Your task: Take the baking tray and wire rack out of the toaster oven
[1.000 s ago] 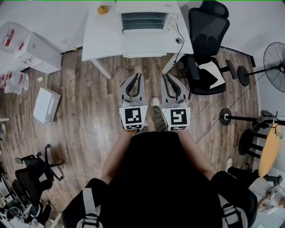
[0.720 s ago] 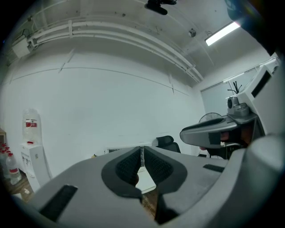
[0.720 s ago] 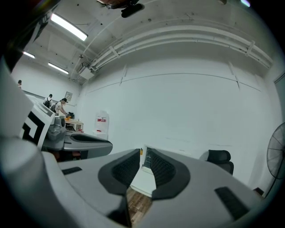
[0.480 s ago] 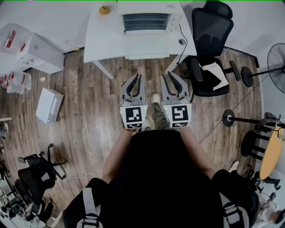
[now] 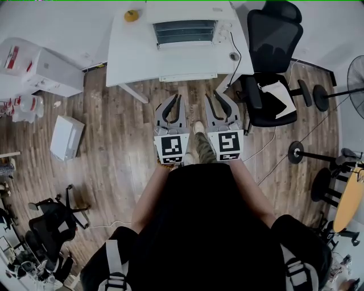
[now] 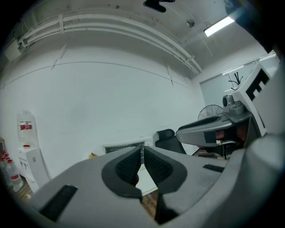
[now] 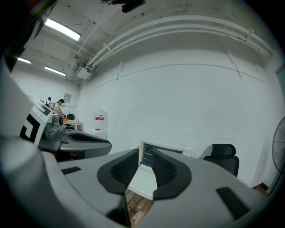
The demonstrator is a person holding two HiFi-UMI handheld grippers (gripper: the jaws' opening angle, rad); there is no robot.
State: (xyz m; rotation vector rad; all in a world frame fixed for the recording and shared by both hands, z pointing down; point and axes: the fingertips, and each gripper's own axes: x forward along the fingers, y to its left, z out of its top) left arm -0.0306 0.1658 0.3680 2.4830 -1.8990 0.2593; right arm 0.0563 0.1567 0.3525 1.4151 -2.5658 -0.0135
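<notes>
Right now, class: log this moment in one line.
left hand-held gripper: shut, empty | right hand-held gripper: jaws just been opening, empty | toaster oven: on table, not yet reached

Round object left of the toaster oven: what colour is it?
The round object is yellow-orange; head view shows it best.

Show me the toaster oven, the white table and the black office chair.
toaster oven (image 5: pixel 186 31): head view, on its front door.
white table (image 5: pixel 133 54): head view, on the bare tabletop.
black office chair (image 5: pixel 272 34): head view, on its backrest.
</notes>
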